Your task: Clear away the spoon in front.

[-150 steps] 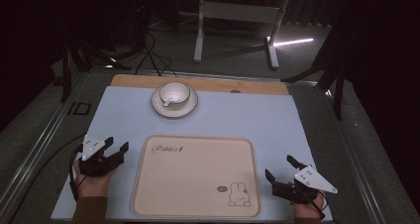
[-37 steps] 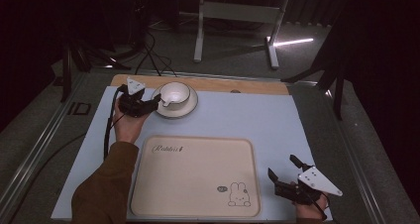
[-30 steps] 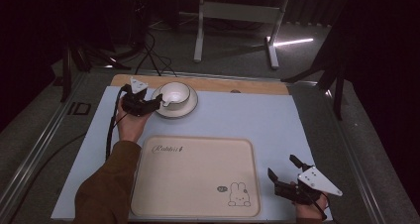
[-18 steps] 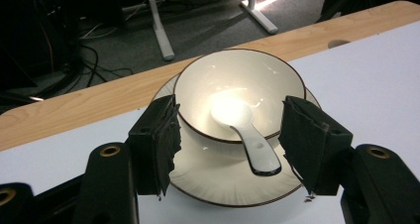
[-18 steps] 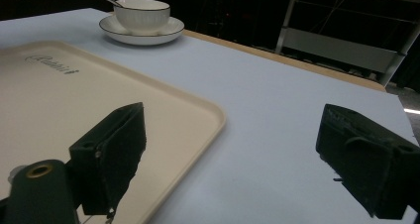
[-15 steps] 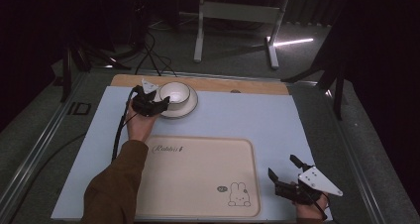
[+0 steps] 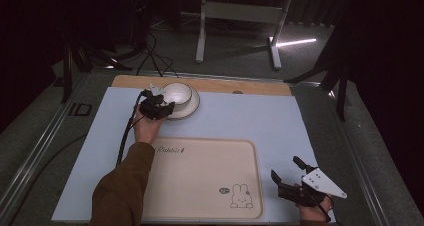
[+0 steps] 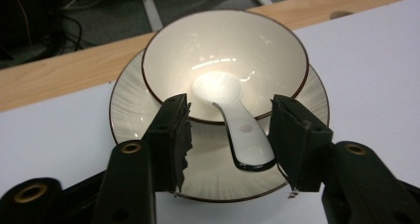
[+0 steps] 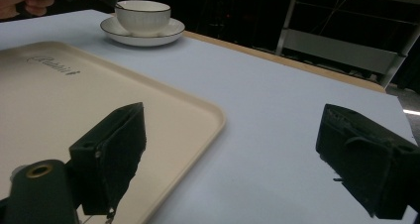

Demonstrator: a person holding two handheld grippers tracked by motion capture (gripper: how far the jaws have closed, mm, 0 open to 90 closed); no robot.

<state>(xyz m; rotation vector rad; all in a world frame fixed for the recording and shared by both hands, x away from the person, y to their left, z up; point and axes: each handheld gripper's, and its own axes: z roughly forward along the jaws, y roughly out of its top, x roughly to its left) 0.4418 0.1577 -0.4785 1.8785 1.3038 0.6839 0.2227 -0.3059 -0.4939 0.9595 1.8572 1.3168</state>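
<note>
The left gripper (image 8: 230, 140), jaws spread apart, straddles the handle of the white spoon (image 8: 233, 112) that lies in the bowl (image 8: 225, 60) on its saucer (image 8: 129, 110), beyond the tray (image 7: 200, 176). This looks like the reach-to-grasp step; closing squarely on the handle comes next. Right of the tray, the right gripper (image 9: 237, 157) rests wide open, empty.

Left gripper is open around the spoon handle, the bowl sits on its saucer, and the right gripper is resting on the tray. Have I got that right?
Not quite. The right gripper is not on the tray; the high view shows it beside the tray's right edge, over the blue mat. The rest holds: the left gripper is open around the spoon handle, and the bowl sits on its saucer.
</note>
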